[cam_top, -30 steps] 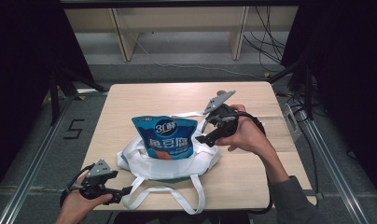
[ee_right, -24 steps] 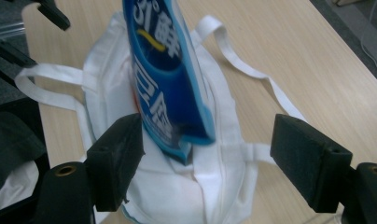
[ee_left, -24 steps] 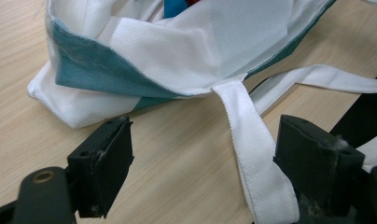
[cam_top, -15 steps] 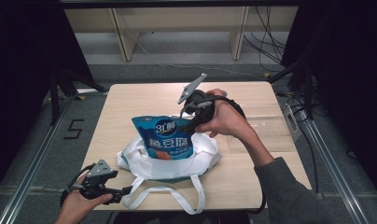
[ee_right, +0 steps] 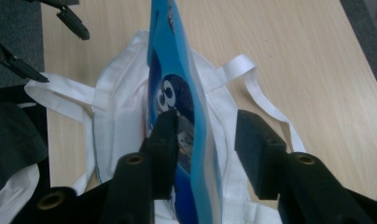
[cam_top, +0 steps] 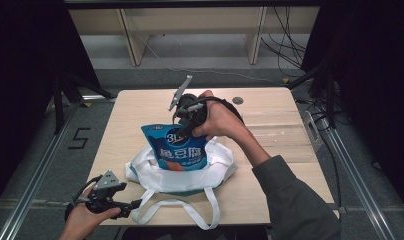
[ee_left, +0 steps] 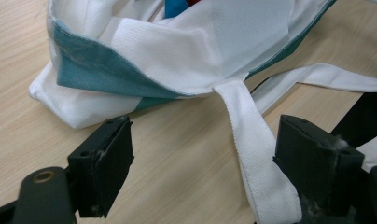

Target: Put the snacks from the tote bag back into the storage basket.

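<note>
- The blue snack pouch (cam_top: 177, 150) stands upright in the mouth of the white tote bag (cam_top: 217, 167), near the middle of the table (cam_top: 270, 107), its lower part down inside the bag.
- My right gripper (ee_right: 203, 128) sits over the pouch's top edge. Its jaws have just been closing, with the pouch between them. One pad looks to be against the printed face; the other stands clear of it, so I count this as not yet a grip.
- To do this well, I finish the squeeze square on the top seam rather than on a corner, so the pouch doesn't twist or fold as I move it.
- I judge the pouch to be soft and slippery, so I close firmly before pushing or lifting.
- My left gripper (ee_left: 203, 154) rests low at the near-left edge of the table with its jaws spread. A bag strap (ee_left: 252, 140) lies on the wood between them, and neither pad presses it.
- I'd close the left jaws on that strap to steady the bag, otherwise the cloth may drag along with the pouch.
</note>
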